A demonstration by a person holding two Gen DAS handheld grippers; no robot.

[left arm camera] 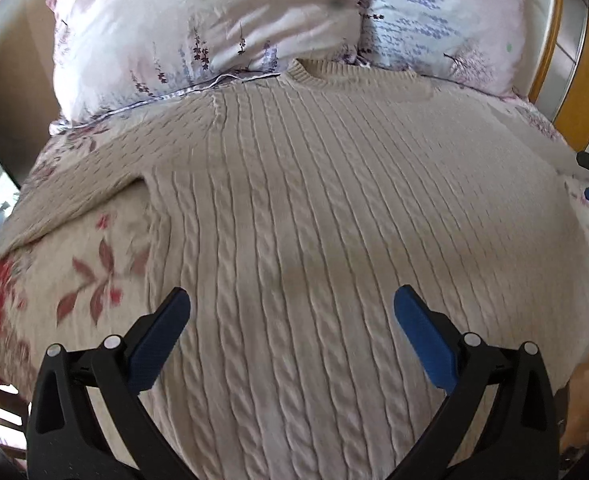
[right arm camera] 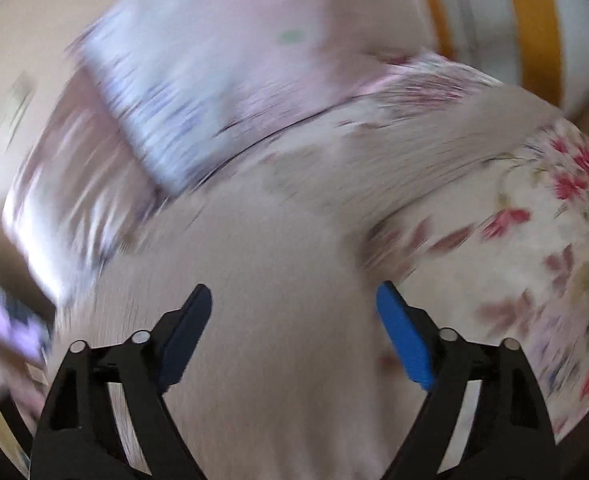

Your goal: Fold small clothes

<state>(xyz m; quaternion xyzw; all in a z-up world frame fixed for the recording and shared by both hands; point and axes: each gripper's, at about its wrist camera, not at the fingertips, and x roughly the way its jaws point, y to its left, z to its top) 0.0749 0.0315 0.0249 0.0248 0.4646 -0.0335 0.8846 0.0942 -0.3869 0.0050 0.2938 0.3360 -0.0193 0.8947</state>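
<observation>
Sweater (left arm camera: 314, 200): spread flat on the floral bedspread (left arm camera: 94, 272), collar laid against the pillows (left arm camera: 198, 32).
Left gripper (left arm camera: 292, 308): held above the sweater's lower half, jaws wide apart, nothing gripped.
Right gripper (right arm camera: 294, 304): blurred, jaws apart over the sweater, nothing clamped.

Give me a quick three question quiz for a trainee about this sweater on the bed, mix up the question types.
1. True or false: the beige cable-knit sweater lies spread flat on the floral bedspread, collar toward the pillows.
2. Multiple choice: the left tongs are A) shut on a sleeve, B) open above the sweater's body, C) shut on the collar.
3. Short answer: in the left wrist view, which sleeve is visibly stretched out to the side?

Key: 1 true; 2 B; 3 the one on the picture's left.
</observation>
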